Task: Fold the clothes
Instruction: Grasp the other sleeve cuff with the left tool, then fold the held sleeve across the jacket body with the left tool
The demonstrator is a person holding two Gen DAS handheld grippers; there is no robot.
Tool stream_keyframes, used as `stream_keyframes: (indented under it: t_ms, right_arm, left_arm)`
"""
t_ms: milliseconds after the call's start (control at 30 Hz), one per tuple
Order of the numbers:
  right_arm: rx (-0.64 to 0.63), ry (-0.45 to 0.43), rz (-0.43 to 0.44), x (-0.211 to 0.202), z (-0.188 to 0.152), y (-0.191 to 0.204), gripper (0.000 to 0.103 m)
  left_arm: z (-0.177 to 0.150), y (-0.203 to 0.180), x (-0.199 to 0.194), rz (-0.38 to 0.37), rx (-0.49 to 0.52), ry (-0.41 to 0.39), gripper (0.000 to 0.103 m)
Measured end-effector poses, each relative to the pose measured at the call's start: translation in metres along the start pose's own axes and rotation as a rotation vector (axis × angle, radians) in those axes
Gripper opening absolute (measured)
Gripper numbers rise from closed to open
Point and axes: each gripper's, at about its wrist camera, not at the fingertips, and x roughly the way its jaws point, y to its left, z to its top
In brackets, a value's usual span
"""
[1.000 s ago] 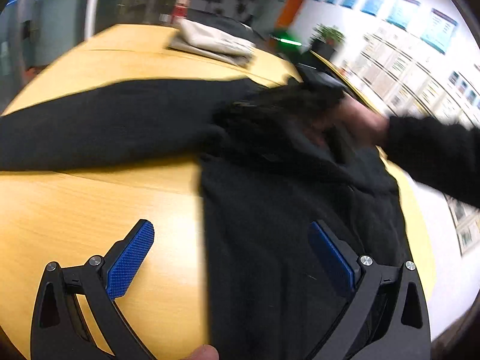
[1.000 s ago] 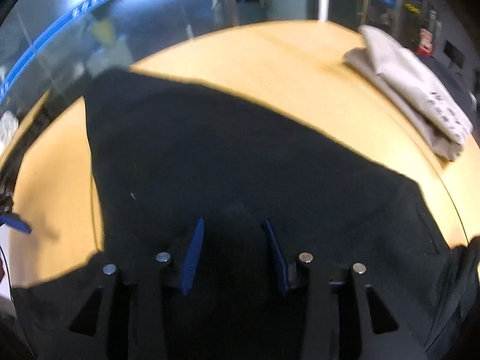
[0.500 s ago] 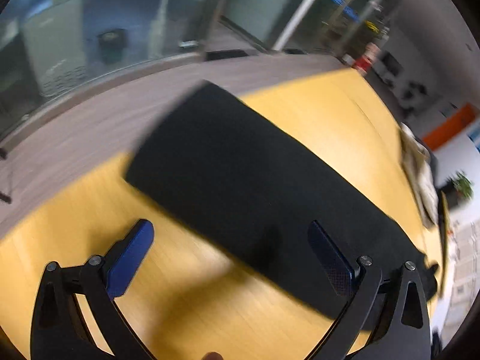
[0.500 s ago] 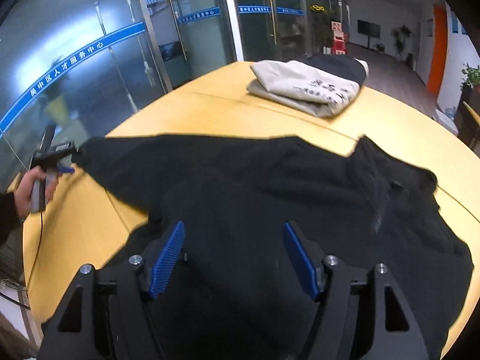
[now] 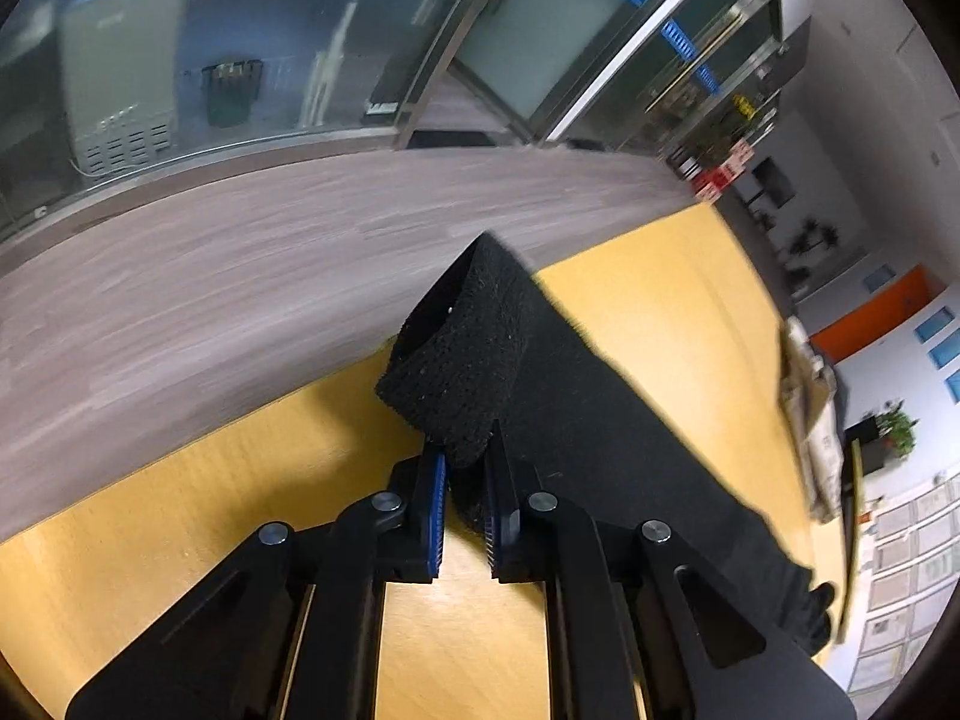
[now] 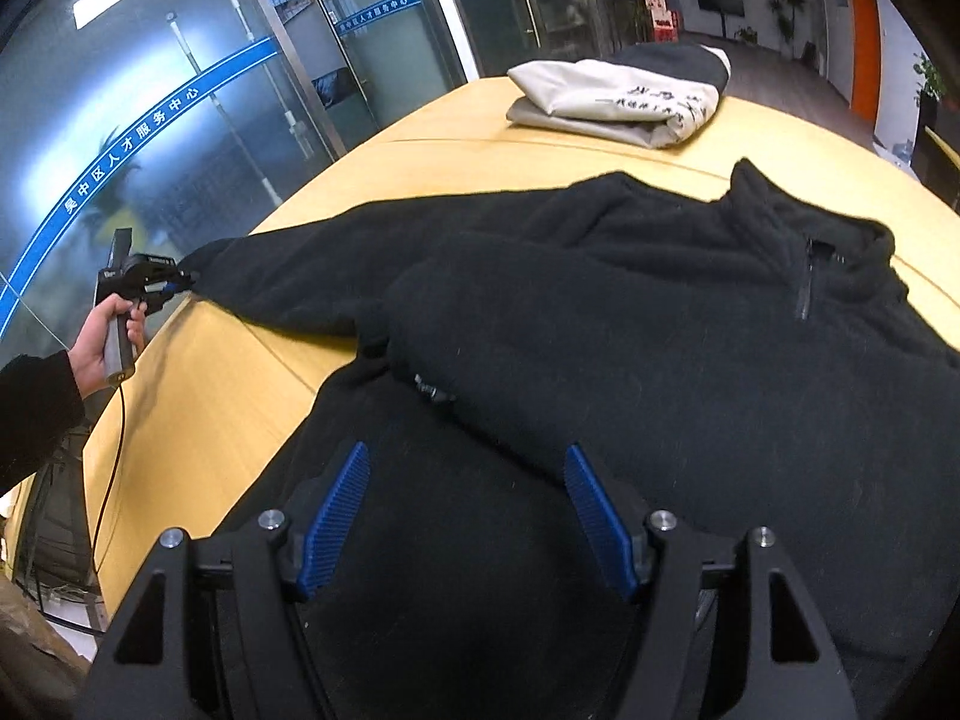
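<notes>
A black fleece pullover (image 6: 630,324) with a short zip collar lies spread on a yellow wooden table (image 6: 210,396). Its long sleeve (image 5: 600,420) stretches out to the table's edge. My left gripper (image 5: 465,498) is shut on the sleeve cuff (image 5: 462,360), lifting it slightly; it also shows in the right wrist view (image 6: 174,285), held by a hand. My right gripper (image 6: 468,516) is open and empty, hovering over the pullover's lower body.
A folded stack of beige and dark clothes (image 6: 624,96) sits at the table's far side, also in the left wrist view (image 5: 816,414). Glass office walls and doors (image 6: 240,90) stand beyond the table. Grey floor (image 5: 240,276) lies past the table edge.
My left gripper has swung out to the sleeve end and closed on the cuff. My right gripper has opened wide and pulled back above the pullover's body.
</notes>
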Motion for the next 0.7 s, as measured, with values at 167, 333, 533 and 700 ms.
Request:
stream_keyframes:
  t_ms: [167,333,533,700]
  right_arm:
    - [0.033,-0.024,-0.003,-0.018,-0.008,-0.004,0.072]
    - [0.080,-0.122,-0.023,-0.062,-0.011,-0.013,0.072]
    - [0.178,-0.244,-0.082,-0.130,-0.029,-0.046,0.072]
    - [0.294,-0.307,-0.143,-0.183,-0.069,-0.090,0.072]
  left_arm:
    - [-0.001,-0.062,-0.060,-0.147,0.066,-0.091,0.007]
    - [-0.044,-0.200,-0.135,-0.352,0.310,-0.146,0.007]
    - [-0.154,-0.358,-0.185,-0.610,0.501,-0.002,0.007]
    - [-0.266,-0.444,-0.194,-0.714,0.613,0.133,0.007]
